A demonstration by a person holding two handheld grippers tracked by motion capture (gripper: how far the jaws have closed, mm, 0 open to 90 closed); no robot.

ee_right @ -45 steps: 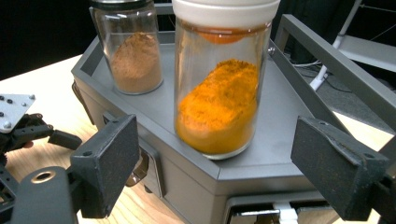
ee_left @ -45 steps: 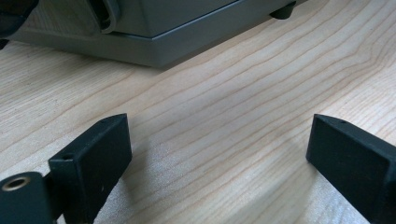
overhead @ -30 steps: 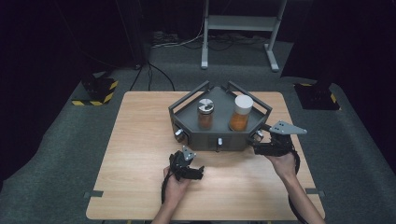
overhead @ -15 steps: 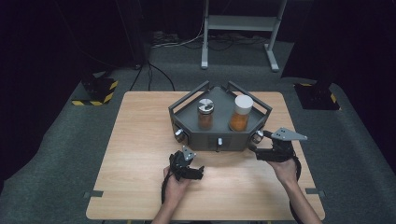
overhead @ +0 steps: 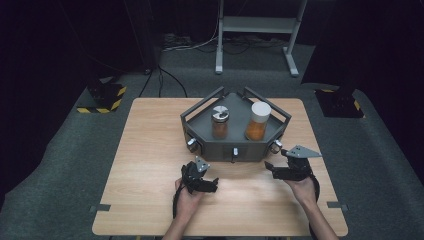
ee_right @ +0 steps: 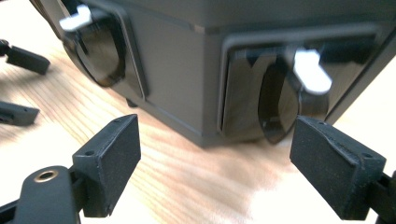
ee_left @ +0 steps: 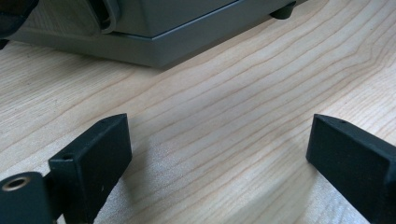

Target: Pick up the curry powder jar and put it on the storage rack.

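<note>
A grey five-sided box [overhead: 235, 147] stands on the wooden table [overhead: 150, 150] and holds two jars. One jar [overhead: 220, 123] has a silver and black lid; the other jar [overhead: 257, 121] is orange with a white lid. Round knobs sit on the box's front faces, and one knob [ee_right: 285, 100] with a white lever lies just beyond my right gripper [ee_right: 215, 140]. That right gripper [overhead: 270, 169] is open and empty beside the box's front right corner. My left gripper [overhead: 212, 186] rests low before the box front. The left gripper [ee_left: 219, 140] is open over bare wood.
A second knob [ee_right: 93, 46] with a white lever shows on the box's middle face. The box's base edge [ee_left: 154, 44] lies ahead of the left jaws. Dark floor, cables and a metal stand [overhead: 255, 30] lie beyond the table's far edge.
My right gripper has come down and back toward the table's front edge, ending beside the box's front right corner. The left gripper has stayed put.
</note>
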